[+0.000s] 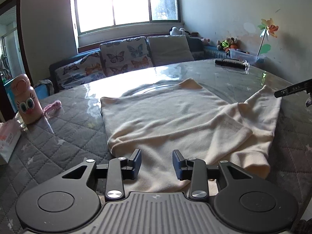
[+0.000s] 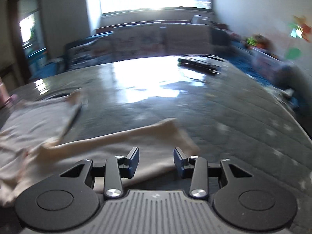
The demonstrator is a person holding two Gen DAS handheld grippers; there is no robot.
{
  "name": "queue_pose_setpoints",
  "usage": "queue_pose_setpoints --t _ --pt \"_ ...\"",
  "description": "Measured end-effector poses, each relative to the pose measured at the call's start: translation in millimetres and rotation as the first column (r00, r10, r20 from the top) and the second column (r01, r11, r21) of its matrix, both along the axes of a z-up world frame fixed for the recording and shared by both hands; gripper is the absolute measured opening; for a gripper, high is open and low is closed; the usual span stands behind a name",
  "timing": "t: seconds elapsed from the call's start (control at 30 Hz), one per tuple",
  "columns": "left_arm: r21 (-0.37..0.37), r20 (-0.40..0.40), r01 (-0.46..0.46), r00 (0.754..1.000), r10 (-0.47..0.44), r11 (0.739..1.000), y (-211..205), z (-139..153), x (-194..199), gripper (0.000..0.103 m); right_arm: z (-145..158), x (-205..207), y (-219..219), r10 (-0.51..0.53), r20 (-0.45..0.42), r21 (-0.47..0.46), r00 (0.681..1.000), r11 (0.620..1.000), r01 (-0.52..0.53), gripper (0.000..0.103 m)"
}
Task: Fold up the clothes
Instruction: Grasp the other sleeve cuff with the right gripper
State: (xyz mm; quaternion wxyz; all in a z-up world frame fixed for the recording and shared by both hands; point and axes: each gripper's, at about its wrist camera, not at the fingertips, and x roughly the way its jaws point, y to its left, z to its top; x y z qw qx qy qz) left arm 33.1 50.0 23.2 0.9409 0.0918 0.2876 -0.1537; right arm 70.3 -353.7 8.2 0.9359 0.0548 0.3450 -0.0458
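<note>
A cream long-sleeved top (image 1: 171,117) lies spread on the grey quilted table (image 1: 68,120), one sleeve (image 1: 230,130) folded across its right side. My left gripper (image 1: 157,163) is open and empty, just above the garment's near hem. My right gripper (image 2: 156,161) is open and empty over the garment's right part, with a sleeve (image 2: 120,136) stretched ahead of it; this view is motion-blurred. The right gripper's finger tip also shows at the right edge of the left wrist view (image 1: 292,90).
A pink cartoon bottle (image 1: 26,99) and a white packet (image 1: 7,142) stand at the table's left. A pink hair band (image 1: 52,105) lies beside them. A black remote (image 1: 230,63) lies at the far right. A sofa with butterfly cushions (image 1: 124,55) is behind the table.
</note>
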Motion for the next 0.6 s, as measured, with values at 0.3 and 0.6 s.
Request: queue_pose_setpoints --t 0.3,0.6 --pt "0.008 -0.001 0.009 1.000 -0.009 1.000 -11 2 -3 0.048 -18 7 -30 -0.103 0.004 0.050 0.995 0.994 0.102 0.038" --pt "0.001 0.001 0.002 1.000 -0.002 1.000 -15 4 -7 0.054 9 -7 -20 -0.064 0.083 0.060 0.995 0.996 0.059 0.004"
